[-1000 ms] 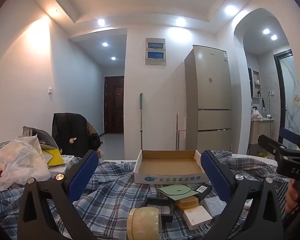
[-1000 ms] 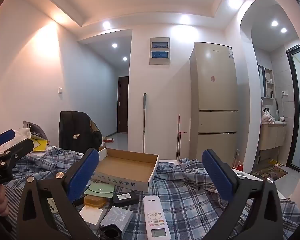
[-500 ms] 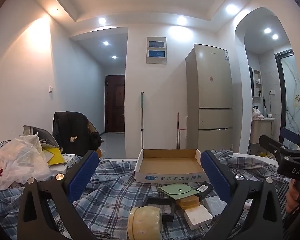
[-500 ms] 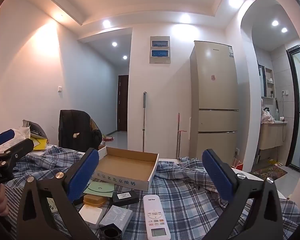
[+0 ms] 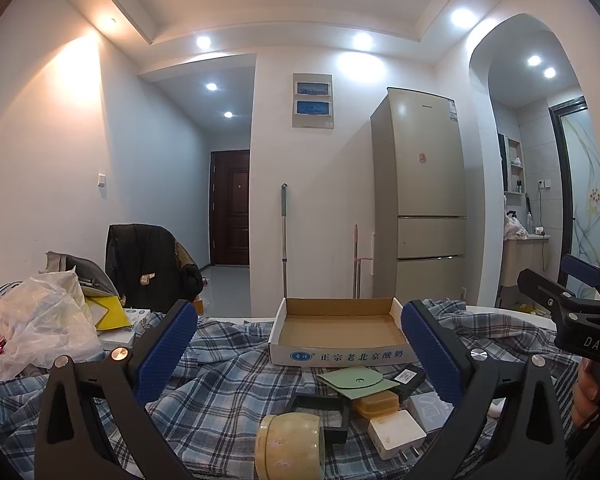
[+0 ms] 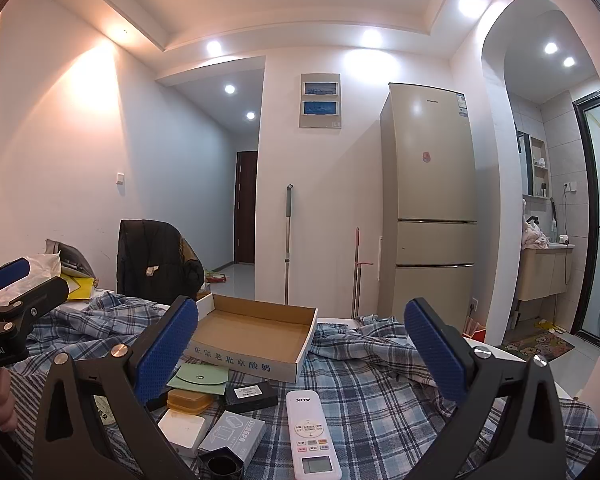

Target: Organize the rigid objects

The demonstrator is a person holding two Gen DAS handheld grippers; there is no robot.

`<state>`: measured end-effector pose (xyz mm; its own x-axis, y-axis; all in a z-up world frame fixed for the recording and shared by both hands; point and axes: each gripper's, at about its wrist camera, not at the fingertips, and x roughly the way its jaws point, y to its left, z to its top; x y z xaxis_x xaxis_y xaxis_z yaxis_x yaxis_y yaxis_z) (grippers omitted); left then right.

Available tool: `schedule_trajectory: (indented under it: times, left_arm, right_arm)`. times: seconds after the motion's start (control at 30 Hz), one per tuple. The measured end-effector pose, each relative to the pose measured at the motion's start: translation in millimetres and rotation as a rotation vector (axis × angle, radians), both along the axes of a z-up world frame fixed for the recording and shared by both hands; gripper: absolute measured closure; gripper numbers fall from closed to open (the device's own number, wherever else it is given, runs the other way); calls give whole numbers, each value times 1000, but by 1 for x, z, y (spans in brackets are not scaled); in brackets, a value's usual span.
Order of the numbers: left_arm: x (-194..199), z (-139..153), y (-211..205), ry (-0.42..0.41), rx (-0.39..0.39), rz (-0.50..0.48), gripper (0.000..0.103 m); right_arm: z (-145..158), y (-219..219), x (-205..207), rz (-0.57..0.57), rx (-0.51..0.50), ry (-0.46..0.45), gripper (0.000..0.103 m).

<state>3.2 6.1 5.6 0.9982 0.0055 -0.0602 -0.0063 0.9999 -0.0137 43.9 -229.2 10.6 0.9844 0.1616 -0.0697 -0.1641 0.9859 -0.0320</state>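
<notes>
While both claws are held wide apart and empty, the left claw point(image 5: 298, 352) and right claw point(image 6: 300, 350) are seen above the plaid-covered counter point(image 6: 364, 376). A cardboard tray point(image 5: 336, 330) lies far centre; a tape roll point(image 5: 290, 446), white charger point(image 5: 396, 434) and remote control point(image 6: 310, 432) lie near

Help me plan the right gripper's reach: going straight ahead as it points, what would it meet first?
The right gripper, jaws open and empty, points over the clutter at the cardboard tray; probably its near right corner comes first, though depth is unclear.
</notes>
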Motion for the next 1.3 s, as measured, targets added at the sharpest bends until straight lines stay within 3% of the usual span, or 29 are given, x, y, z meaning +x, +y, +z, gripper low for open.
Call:
schedule_trajectory:
  times: [0.8,0.93,1.3]
  left_arm:
    - [0,-1,-1,-2,0,-2,0]
    - [-2,-3,-3,-10,8,-53,0]
    - [-9,-2,-11,-43,20,-71,0]
  right_arm:
    - [1,-1,0,0,0,-2,0]
    - [1,0,1,-2,-4,5,0]
    - [1,-1,-5,-21,-11,-16,0]
